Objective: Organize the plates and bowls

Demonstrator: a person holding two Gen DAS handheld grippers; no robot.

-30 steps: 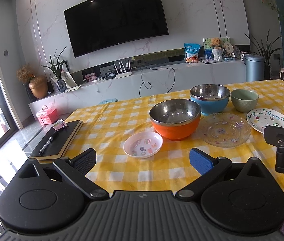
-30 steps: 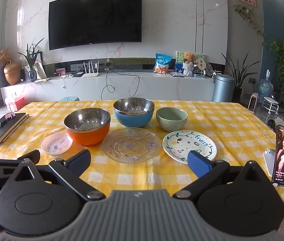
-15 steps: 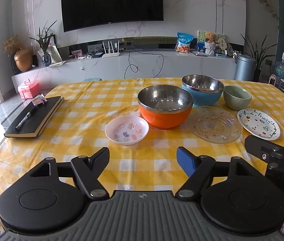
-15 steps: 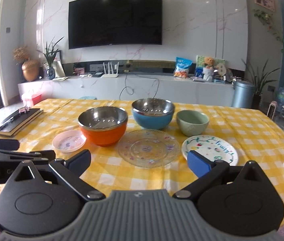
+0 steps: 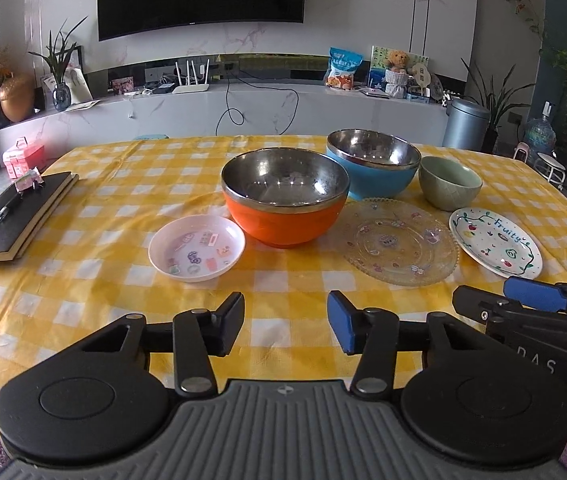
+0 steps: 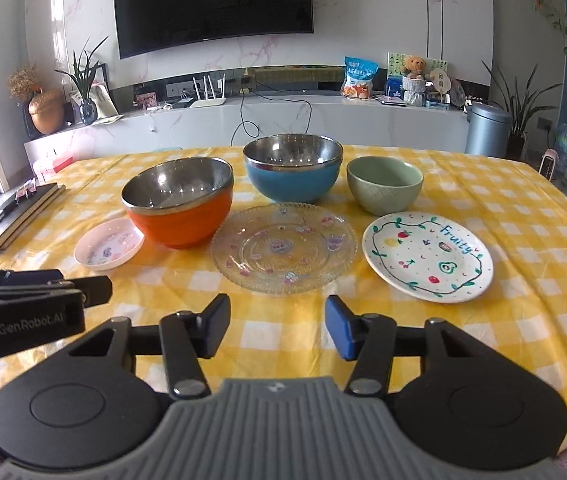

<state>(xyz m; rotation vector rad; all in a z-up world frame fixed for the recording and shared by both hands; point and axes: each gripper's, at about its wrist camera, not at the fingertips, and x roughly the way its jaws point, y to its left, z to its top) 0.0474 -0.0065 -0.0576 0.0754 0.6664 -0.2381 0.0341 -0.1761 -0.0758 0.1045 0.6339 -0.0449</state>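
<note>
Both the left claw (image 5: pixel 285 326) and the right claw (image 6: pixel 277 326) hover side by side, tilted downward over the near edge of the bench (image 5: pixel 103 208), jaws half open, closing and empty, short of the orange bowl (image 5: pixel 283 196) and clear glass plate (image 6: pixel 283 248).

On the counter (image 6: pixel 503 208) three bowls stand in a far row – steel-lined bowl (image 6: pixel 179 208) left, second steel-lined bowl (image 6: pixel 293 168) middle, small bowl (image 6: pixel 384 184) right – with saucer (image 6: pixel 108 243), glass plate (image 6: pixel 283 254) and painted plate (image 6: pixel 427 256) nearer.

Bright daylight from the left; sharp frames, fisheye-bent edges.
</note>
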